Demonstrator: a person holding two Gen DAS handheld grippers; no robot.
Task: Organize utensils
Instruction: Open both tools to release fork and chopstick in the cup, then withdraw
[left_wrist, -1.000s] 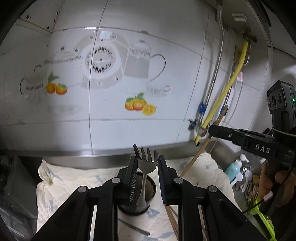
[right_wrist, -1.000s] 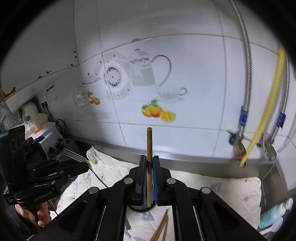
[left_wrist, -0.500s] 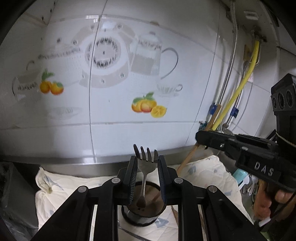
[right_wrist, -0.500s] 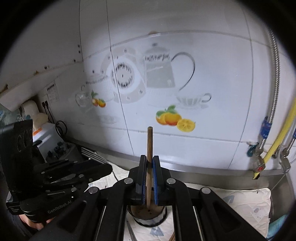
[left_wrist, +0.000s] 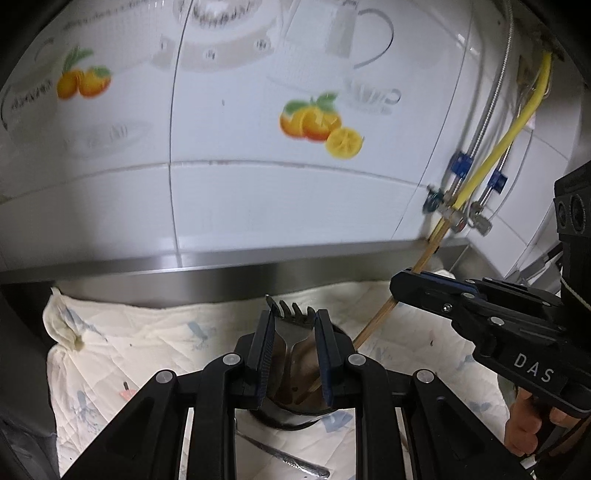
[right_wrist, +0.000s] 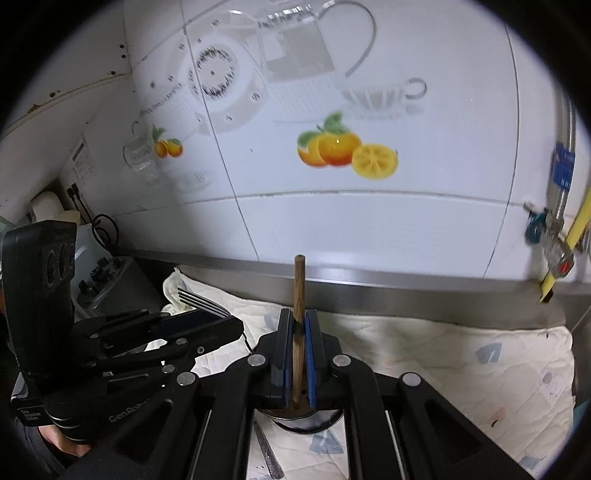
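My left gripper (left_wrist: 293, 321) is shut on a metal fork (left_wrist: 291, 314), tines up, its handle down inside a dark round utensil holder (left_wrist: 295, 413) on the white cloth. My right gripper (right_wrist: 298, 317) is shut on a wooden chopstick (right_wrist: 299, 288), whose lower end dips into the same holder (right_wrist: 306, 421). In the left wrist view the right gripper (left_wrist: 402, 286) comes in from the right with the chopstick (left_wrist: 376, 321) slanting into the holder. In the right wrist view the left gripper (right_wrist: 229, 325) and the fork (right_wrist: 201, 300) are at left.
A white quilted cloth (left_wrist: 147, 339) covers the steel counter before a tiled wall. A metal utensil (left_wrist: 291, 461) lies on the cloth in front of the holder. Hoses and valves (left_wrist: 458, 206) stand at the right. An appliance (right_wrist: 103, 280) sits at far left.
Both grippers have moved down and closer to the holder. The fork handle and the chopstick tip now sit lower inside it.
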